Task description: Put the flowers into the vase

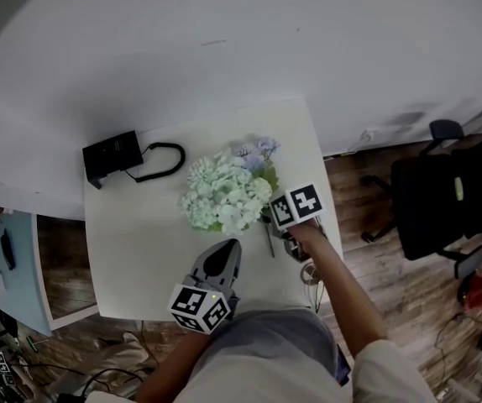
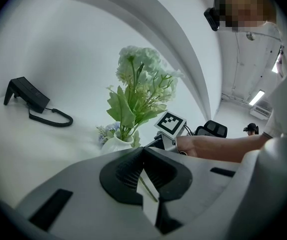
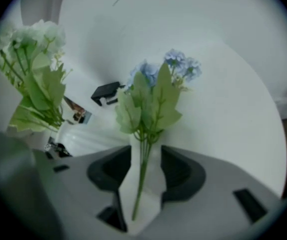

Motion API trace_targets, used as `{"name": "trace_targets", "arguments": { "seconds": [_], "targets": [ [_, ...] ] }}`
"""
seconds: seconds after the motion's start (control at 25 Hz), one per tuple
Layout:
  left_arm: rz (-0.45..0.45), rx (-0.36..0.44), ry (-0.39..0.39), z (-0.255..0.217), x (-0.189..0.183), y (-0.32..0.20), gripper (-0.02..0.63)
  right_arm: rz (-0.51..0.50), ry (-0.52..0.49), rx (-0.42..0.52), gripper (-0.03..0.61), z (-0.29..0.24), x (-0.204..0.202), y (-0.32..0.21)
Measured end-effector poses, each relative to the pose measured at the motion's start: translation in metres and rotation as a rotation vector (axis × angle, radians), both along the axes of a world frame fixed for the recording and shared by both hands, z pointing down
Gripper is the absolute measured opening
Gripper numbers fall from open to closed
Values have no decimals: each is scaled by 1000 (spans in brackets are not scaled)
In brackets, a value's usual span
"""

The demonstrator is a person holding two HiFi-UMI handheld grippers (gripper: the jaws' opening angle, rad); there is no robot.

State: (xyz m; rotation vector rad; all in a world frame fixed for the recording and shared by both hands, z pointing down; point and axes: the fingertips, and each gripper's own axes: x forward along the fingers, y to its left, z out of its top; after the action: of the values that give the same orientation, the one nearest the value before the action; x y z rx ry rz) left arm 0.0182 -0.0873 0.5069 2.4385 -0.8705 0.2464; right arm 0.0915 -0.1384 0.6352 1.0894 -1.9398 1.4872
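A white vase (image 1: 216, 221) holds a white-green bouquet (image 1: 224, 193) near the middle of the white table (image 1: 132, 242). A blue flower sprig (image 3: 153, 96) lies on the table just right of the vase, its blooms (image 1: 258, 149) pointing away from me. My right gripper (image 3: 146, 151) is open, and the sprig's stem (image 3: 142, 176) runs between the jaws without the pads touching it. My left gripper (image 1: 227, 248) is shut and empty, in front of the vase (image 2: 116, 144) and pointing at it. Beyond its jaws the right gripper's marker cube (image 2: 169, 124) shows.
A black device (image 1: 111, 156) with a looped cable (image 1: 165, 159) sits at the table's far left. The table's right edge (image 1: 329, 217) runs close to my right hand. A black office chair (image 1: 442, 200) stands on the wooden floor to the right.
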Motion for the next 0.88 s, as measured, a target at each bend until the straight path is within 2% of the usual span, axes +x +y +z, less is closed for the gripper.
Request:
{"name": "trace_targets", "arguments": {
  "seconds": [0.24,0.52,0.88],
  "targets": [
    [7,-8,-3,3,1,0,23,-16,-94,-70,196,1,-2,-2],
    [14,-12,0,3,2,2,23,-51,-139,-97,195,0,-7,-8],
    [12,-28,6,6,1,3,23,-75,-145,-137,122,7,-4,-13]
  ]
}}
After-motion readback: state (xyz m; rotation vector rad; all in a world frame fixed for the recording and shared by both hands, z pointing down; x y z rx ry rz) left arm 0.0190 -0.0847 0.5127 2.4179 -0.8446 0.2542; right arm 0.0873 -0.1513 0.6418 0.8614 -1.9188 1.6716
